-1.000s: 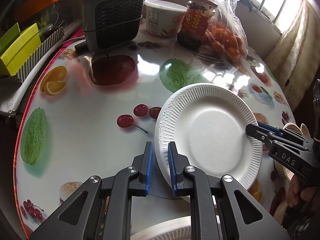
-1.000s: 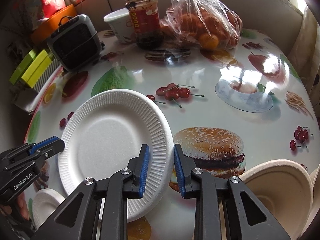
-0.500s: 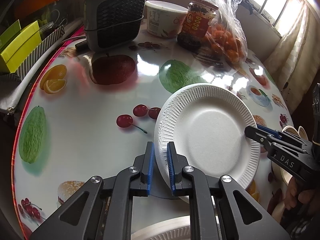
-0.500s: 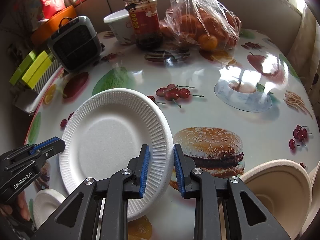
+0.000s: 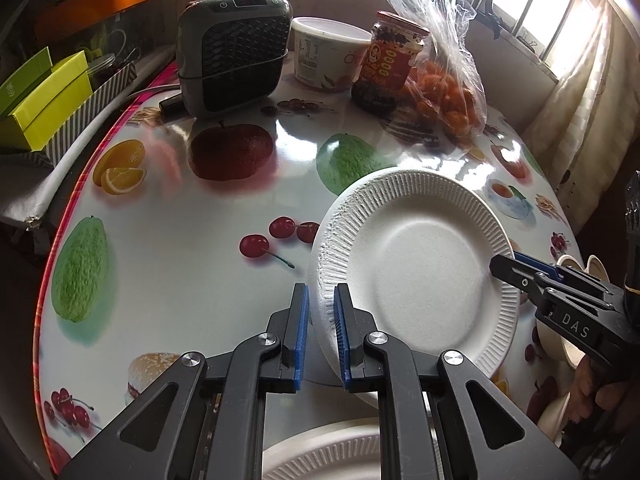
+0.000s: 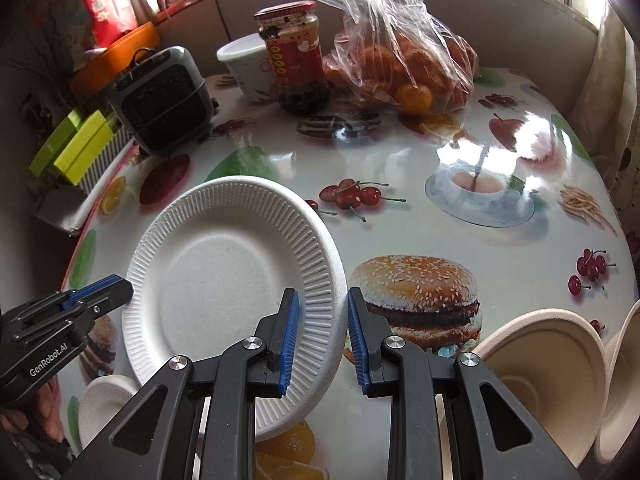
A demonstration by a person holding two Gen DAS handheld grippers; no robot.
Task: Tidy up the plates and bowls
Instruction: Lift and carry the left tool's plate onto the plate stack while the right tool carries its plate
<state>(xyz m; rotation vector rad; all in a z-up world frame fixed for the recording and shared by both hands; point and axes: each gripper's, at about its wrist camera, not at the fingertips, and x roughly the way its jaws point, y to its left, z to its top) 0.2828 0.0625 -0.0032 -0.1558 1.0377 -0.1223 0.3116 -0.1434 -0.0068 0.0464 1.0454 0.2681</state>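
A white ribbed paper plate [image 5: 416, 256] hangs above the table between both grippers; it also shows in the right wrist view [image 6: 224, 280]. My left gripper [image 5: 320, 300] has its jaws nearly closed around the plate's left rim. My right gripper [image 6: 320, 308] straddles the opposite rim with a wider gap and appears in the left wrist view [image 5: 520, 270]. Another white plate [image 5: 320, 456] lies below the left gripper. Beige bowls [image 6: 548, 376] stand at the lower right of the right wrist view.
On the fruit-print table [image 5: 168, 240] stand a grey heater [image 5: 232, 68], a white tub [image 5: 328, 52], a red-labelled jar [image 5: 388, 68] and a bag of oranges [image 5: 444, 92] at the far side. Green boxes [image 5: 36, 100] lie off the left edge.
The left jaws have closed a little on the plate rim. The right jaws have opened wider around the opposite rim. The plate has barely moved.
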